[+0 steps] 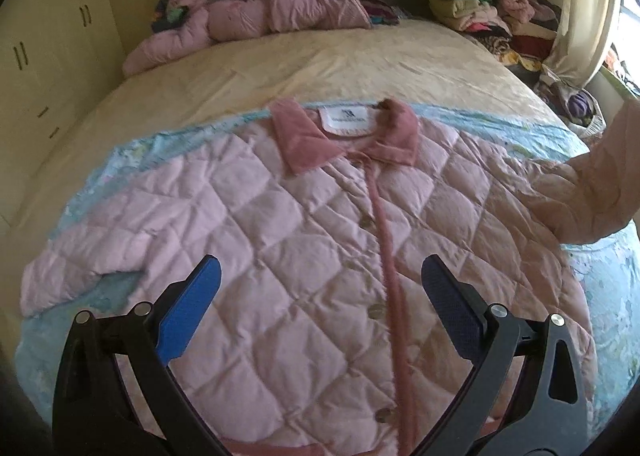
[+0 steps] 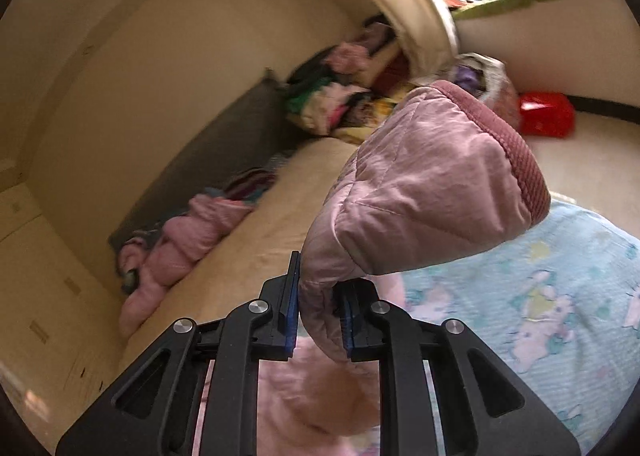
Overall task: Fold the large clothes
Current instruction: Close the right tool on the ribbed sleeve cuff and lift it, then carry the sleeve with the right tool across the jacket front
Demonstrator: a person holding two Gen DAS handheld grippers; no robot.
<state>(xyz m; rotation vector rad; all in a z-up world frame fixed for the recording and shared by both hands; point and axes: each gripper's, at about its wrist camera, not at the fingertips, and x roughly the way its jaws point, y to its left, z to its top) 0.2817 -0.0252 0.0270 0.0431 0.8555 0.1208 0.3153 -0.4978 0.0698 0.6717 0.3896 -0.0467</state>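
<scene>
Fingers of your right gripper clamped sleeve near cuff; left fingers gaped empty over quilted jacket. Puffy, soft, light, slippery; pinch seams, cuffs.

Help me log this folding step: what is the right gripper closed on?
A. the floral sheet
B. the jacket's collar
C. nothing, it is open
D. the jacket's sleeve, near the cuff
D: the right gripper pinches the pink quilted sleeve just behind its corduroy cuff, lifted off the bed, while the collar lies flat.
</scene>
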